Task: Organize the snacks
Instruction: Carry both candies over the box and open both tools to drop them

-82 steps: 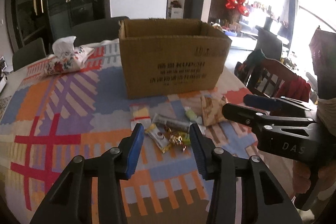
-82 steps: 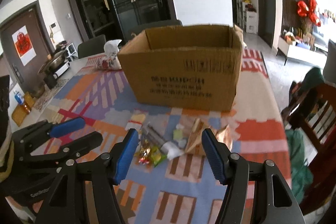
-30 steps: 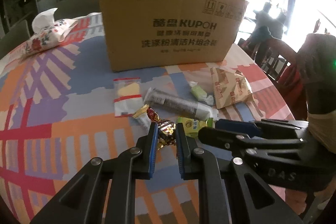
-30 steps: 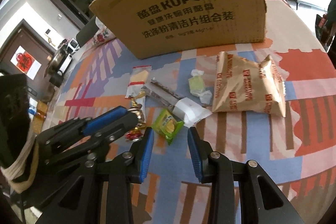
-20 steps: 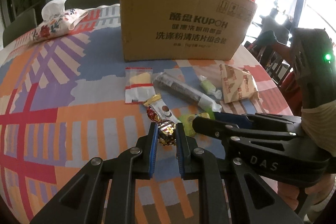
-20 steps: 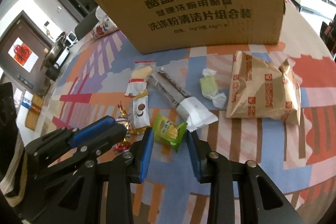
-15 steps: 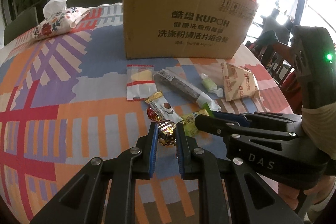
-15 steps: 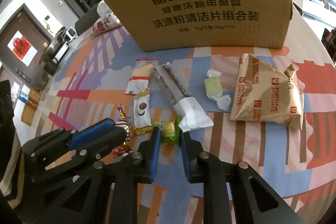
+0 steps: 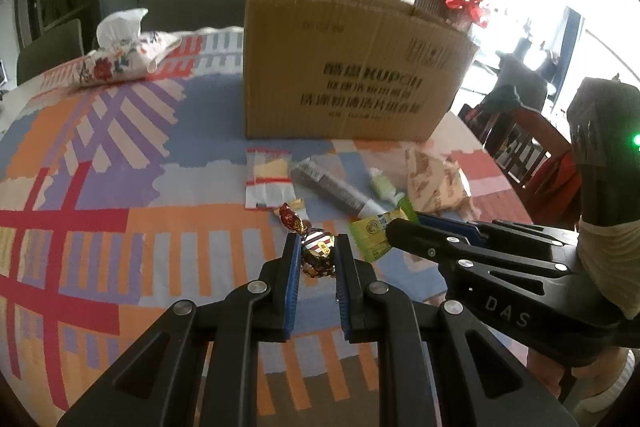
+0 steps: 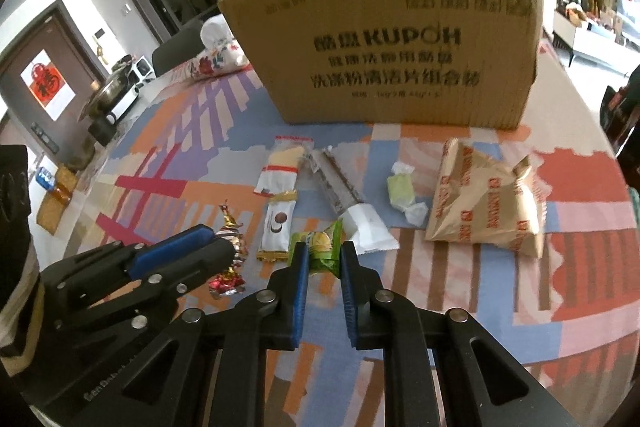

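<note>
Right wrist view shows a tabletop [image 10: 520, 327] with a bright patchwork cloth. A big brown box [image 10: 384, 43] stands at the far side. Snacks lie in a row in front of it. At the right end is a tan bag [image 10: 484, 203]. Next to it come a small pale green sweet [image 10: 401, 190], a long grey bar [image 10: 340, 187] and a red and white packet [image 10: 280, 175]. The right gripper [image 10: 323, 259] has its fingers [image 10: 301, 267] pressed on a green packet [image 10: 320, 249], near the tabletop's near edge. The left gripper [image 9: 316, 255] holds a shiny candy [image 9: 318, 253] tight between its fingers [image 9: 291, 267], just left of the green packet.
</note>
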A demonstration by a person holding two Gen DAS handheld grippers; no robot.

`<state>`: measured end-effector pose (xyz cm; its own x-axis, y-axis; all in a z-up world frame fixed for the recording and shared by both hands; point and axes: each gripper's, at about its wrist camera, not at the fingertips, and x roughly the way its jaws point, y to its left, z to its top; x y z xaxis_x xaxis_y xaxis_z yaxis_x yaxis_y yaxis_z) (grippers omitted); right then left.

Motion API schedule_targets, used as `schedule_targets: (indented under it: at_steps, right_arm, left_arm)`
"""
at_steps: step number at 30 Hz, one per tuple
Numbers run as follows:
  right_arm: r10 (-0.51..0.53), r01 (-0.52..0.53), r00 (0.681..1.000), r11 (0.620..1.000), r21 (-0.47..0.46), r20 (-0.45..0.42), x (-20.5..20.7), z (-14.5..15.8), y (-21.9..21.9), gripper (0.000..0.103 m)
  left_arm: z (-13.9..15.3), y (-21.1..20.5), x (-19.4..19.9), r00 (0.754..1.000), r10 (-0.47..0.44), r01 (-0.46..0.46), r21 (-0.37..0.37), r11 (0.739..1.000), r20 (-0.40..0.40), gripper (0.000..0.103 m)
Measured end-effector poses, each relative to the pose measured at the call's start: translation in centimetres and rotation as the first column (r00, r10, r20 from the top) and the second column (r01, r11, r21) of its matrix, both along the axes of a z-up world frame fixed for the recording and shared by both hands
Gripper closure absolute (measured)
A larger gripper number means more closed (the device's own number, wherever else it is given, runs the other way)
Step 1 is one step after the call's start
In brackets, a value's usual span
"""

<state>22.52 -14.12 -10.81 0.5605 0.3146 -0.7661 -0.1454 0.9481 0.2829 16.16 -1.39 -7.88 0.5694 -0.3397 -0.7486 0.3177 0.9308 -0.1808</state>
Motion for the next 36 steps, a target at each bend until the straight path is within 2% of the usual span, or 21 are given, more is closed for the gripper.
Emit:
schedule_targets:
  at_steps: [10, 22, 28, 36]
  right_arm:
    - [-0.014, 0.015, 0.991, 1.000, -0.009, 0.130, -1.6, 4.6, -1.2, 0.089]
    - [-0.034, 0.030, 0.960, 0.999, 0.020, 0.279, -1.9, 10.5, -2.0, 0.089]
    - [-0.053, 0.046, 0.938, 0.999, 0.028, 0.343, -0.9, 13.1, -2.8, 0.089]
    - [-0.063, 0.064, 0.910, 0.998, 0.013, 0.410, 1.4, 16.7, -3.9, 0.089]
  left_arm:
    - [4.7, -0.2, -1.1, 0.995, -0.002, 0.005, -0.031, 1.000, 0.103, 0.085]
    - [10.8, -1.1, -0.5, 0.967, -0.012, 0.019, -0.025, 1.000, 0.253, 0.085]
    - [12.9, -1.8, 1.0, 0.958, -0.015, 0.027, -0.040, 0.999, 0.286, 0.085]
    - [14.9, -2.9, 4.6, 0.951, -0.019, 0.026, -0.021, 0.999, 0.308, 0.085]
